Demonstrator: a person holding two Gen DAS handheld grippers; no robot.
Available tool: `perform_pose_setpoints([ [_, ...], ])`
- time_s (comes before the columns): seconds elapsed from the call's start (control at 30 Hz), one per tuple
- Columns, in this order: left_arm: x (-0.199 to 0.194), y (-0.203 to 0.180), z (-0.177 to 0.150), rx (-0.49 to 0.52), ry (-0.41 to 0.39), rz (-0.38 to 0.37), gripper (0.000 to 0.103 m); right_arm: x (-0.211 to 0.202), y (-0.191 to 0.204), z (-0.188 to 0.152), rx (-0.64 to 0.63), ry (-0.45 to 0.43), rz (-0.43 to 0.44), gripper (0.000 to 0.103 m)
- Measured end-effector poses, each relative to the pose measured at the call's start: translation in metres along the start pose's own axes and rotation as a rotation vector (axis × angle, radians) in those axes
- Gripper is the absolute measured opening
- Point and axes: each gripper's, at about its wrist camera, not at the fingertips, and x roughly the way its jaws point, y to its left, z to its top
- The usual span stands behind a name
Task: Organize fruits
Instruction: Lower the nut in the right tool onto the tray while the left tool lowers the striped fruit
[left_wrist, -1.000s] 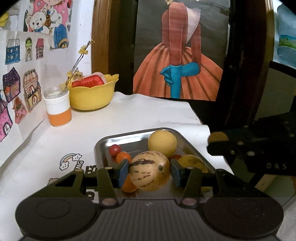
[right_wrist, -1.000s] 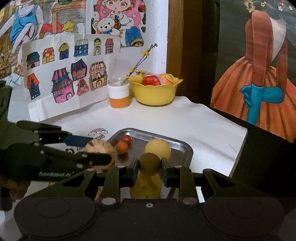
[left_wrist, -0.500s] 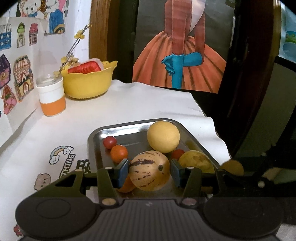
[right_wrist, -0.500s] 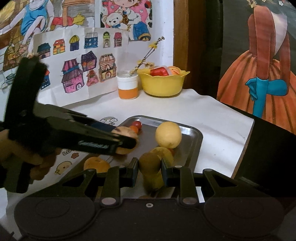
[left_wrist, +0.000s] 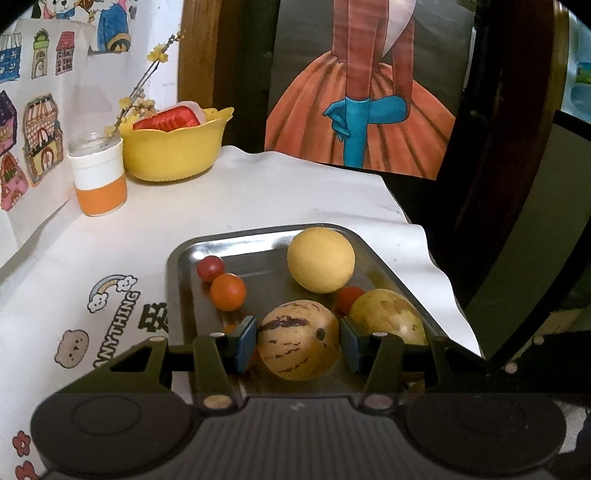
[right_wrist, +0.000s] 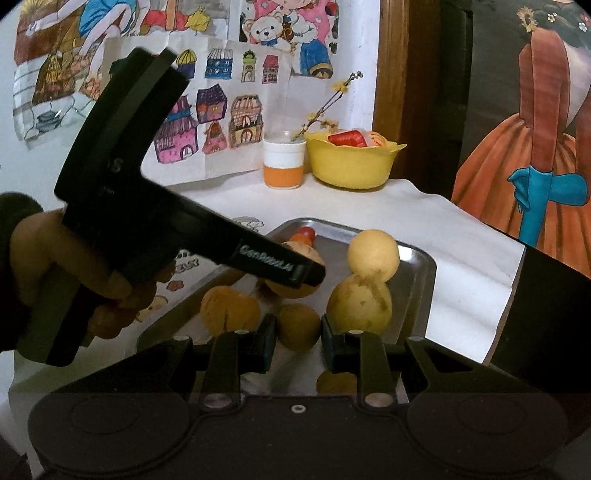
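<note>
A metal tray (left_wrist: 173, 266) holds a round yellow fruit (left_wrist: 320, 260), a blotchy yellow fruit (left_wrist: 386, 317), and red (left_wrist: 210, 267) and orange (left_wrist: 228, 291) cherry tomatoes. My left gripper (left_wrist: 298, 343) is shut on a striped yellow melon (left_wrist: 298, 339), low over the tray's near end. In the right wrist view a hand holds that left gripper (right_wrist: 295, 275) above the tray (right_wrist: 424, 266). My right gripper (right_wrist: 298, 341) is shut on a small brownish-yellow fruit (right_wrist: 298, 330), just above the tray, beside another orange-yellow fruit (right_wrist: 229, 308).
At the back of the white-covered table stand a yellow bowl (left_wrist: 173, 151) with red contents and a white-and-orange jar (left_wrist: 98, 177) holding a twig. Drawings cover the left wall. The table drops off just right of the tray (left_wrist: 443, 295), by a dark wooden frame.
My right gripper has come down over the tray with its small fruit. The left gripper with the striped melon has sunk lower over the tray's near end. Both stay shut.
</note>
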Motion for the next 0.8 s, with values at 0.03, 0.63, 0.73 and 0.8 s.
perform_pose_setpoints([
  [0.03,0.001,0.000,0.000,-0.003,0.002,0.000,0.053,0.001,0.001,-0.002,-0.001,-0.004,-0.005,0.028],
  [0.63,0.000,-0.005,-0.003,0.011,-0.020,0.039,0.046,0.016,0.014,-0.021,0.018,-0.021,-0.076,0.028],
  [0.73,0.001,-0.003,-0.004,0.004,-0.018,0.034,0.046,0.018,0.013,-0.023,0.029,-0.014,-0.078,0.028],
  [0.8,0.002,-0.003,-0.003,0.005,-0.018,0.034,0.046,0.020,0.012,-0.024,0.031,-0.008,-0.081,0.028],
])
